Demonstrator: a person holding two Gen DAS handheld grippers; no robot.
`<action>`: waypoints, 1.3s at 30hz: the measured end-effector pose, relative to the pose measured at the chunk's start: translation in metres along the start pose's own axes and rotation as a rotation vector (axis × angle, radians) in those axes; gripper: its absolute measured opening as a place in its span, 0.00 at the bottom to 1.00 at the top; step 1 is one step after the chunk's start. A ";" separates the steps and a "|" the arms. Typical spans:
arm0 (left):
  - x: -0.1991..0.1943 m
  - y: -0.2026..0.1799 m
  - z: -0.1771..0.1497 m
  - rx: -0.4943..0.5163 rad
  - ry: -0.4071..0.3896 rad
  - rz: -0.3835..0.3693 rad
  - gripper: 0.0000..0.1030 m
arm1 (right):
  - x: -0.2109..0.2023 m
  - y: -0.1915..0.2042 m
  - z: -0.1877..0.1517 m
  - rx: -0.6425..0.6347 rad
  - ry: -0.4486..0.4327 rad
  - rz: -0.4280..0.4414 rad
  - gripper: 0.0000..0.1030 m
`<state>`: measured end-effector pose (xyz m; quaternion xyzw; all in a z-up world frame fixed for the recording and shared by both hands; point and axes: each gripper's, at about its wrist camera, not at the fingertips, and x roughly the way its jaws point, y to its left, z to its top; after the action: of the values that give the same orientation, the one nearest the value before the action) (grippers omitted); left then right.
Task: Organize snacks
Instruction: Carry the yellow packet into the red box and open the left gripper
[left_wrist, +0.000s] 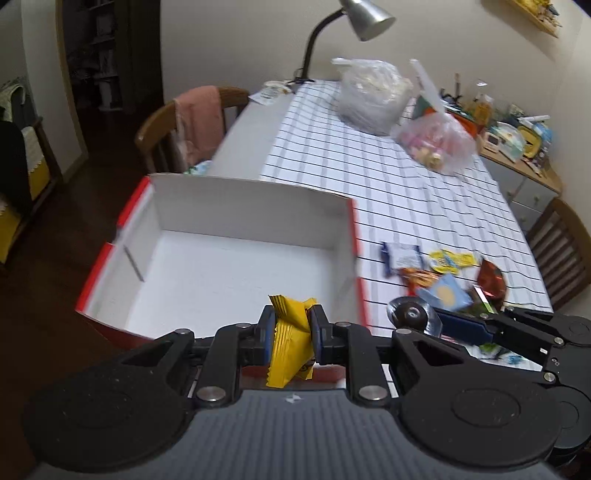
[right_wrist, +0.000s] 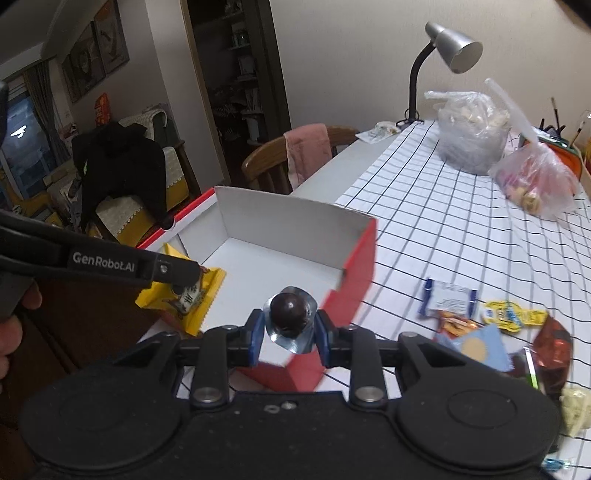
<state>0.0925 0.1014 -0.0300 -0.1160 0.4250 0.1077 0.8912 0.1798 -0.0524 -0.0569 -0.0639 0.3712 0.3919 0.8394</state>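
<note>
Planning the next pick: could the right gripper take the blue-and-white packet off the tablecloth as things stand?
Probably not yet: the right gripper is already shut on a dark round chocolate. The blue-and-white packet itself lies uncovered beside the red box.

The box (left_wrist: 236, 266) looks like matt white cardboard inside with a smooth red outer skin, and the cloth (left_wrist: 388, 192) over the bench is soft woven fabric, white with thin dark lines. The yellow wrapper (left_wrist: 290, 332) is crinkled glossy film with a serrated edge, while the dark chocolate ball (right_wrist: 289, 309) sits in shiny clear plastic. The lamp (right_wrist: 452, 46) has a brushed metal shade, the chair (right_wrist: 266, 162) is varnished wood, and the bags (right_wrist: 472, 133) are thin wrinkled translucent plastic.
</note>
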 end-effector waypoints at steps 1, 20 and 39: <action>0.002 0.007 0.003 -0.001 -0.002 0.007 0.19 | 0.006 0.004 0.003 0.004 0.005 -0.002 0.26; 0.076 0.088 0.029 0.053 0.104 0.079 0.19 | 0.103 0.047 0.012 0.001 0.187 -0.078 0.27; 0.105 0.084 0.009 0.119 0.200 0.048 0.19 | 0.104 0.044 0.006 0.036 0.208 -0.092 0.32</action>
<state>0.1391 0.1935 -0.1164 -0.0630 0.5201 0.0917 0.8468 0.1957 0.0436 -0.1141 -0.1060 0.4599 0.3375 0.8145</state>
